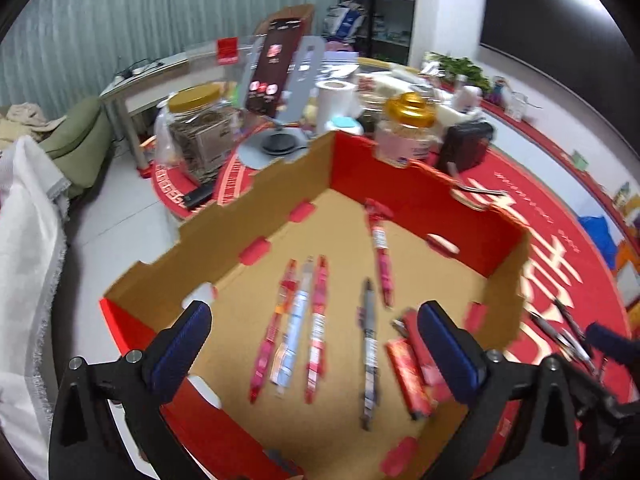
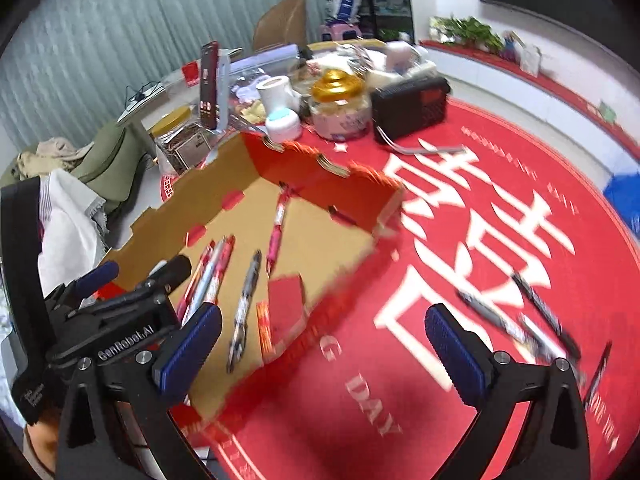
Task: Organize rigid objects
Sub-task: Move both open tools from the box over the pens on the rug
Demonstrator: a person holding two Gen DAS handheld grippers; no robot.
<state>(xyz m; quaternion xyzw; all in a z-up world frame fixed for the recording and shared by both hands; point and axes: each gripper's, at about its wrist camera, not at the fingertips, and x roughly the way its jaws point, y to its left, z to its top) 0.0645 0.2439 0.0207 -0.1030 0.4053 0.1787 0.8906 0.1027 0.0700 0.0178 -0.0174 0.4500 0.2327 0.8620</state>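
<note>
An open cardboard box [image 1: 400,184], red outside and brown inside, stands on the red tablecloth [image 2: 400,380]. On its floor lie three pens side by side [image 1: 316,320], a dark pen [image 1: 370,344], a red pen [image 1: 380,248] and a red packet [image 1: 408,376]. My left gripper [image 1: 314,312] hangs open over the box's near part with nothing between its fingers. My right gripper [image 2: 324,316] is open and empty above the box's right corner and the cloth. Several dark pens [image 2: 532,308] lie loose on the cloth to its right. The left gripper [image 2: 138,272] shows at the left edge of the right wrist view.
Behind the box stand a gold-lidded jar [image 1: 406,128], a black radio [image 2: 412,104], a white paper roll [image 2: 276,90], a phone on a stand [image 1: 276,68] and a yellow-lidded jar [image 1: 198,128]. White cloth [image 1: 28,240] hangs at the left, beyond the table edge.
</note>
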